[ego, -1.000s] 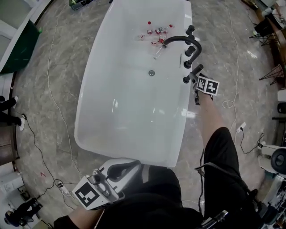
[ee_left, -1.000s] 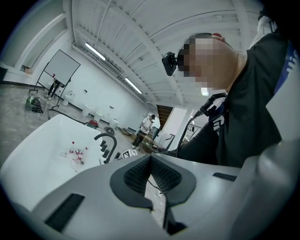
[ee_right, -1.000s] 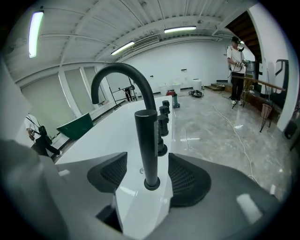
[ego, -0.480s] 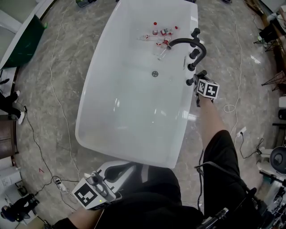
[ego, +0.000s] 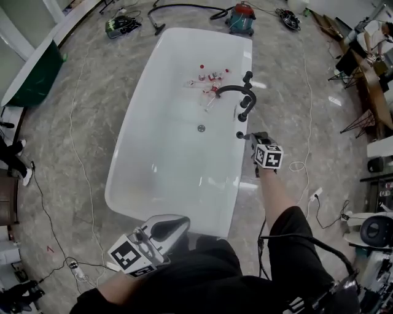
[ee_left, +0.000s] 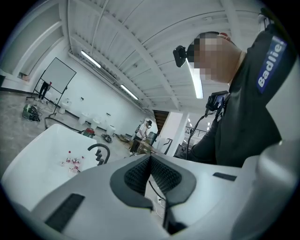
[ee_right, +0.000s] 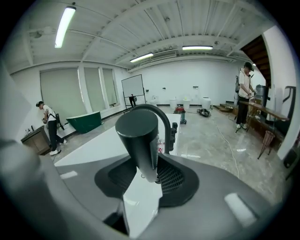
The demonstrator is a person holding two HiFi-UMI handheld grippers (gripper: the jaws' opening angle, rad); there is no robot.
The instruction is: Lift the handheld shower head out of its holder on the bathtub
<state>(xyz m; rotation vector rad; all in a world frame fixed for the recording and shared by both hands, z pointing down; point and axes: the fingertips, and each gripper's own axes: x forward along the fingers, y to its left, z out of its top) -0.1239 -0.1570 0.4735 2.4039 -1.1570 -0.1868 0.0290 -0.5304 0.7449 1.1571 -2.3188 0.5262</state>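
Right gripper (ee_right: pixel 149 171): fingers (ee_right: pixel 176 180) clamped on the shower head (ee_right: pixel 138 136), a dark cylinder standing up between the pads with its flat end toward the camera. The grip sits low on the shaft, probably so the head can be drawn straight up along its own axis rather than levered sideways. The head view puts it over the right rim of the bathtub (ego: pixel 159 159), and white rim shows directly below the fingers. Judged lifted clear, or nearly so. The holder itself I cannot pick out, and no hose is visible.

Left gripper (ego: pixel 178 224): fingers together, nothing between them. It is held close to the body at the tub's near end, well apart from the work. Likely parked, since this lift needs one hand only.

Surroundings: just beyond the right fingers, the curved black spout (ego: pixel 228 90) and tap knobs (ego: pixel 246 104) stand on the same rim. They are the nearest obstruction if the head swings forward. Farther beyond and left of those fingers, small bottles (ego: pixel 209 78) lie in the tub, with the drain (ego: pixel 201 128) nearer. Cables (ego: pixel 299 165) lie on the floor to the right of the fingers. A red vacuum (ego: pixel 241 11) sits past the tub's far end.
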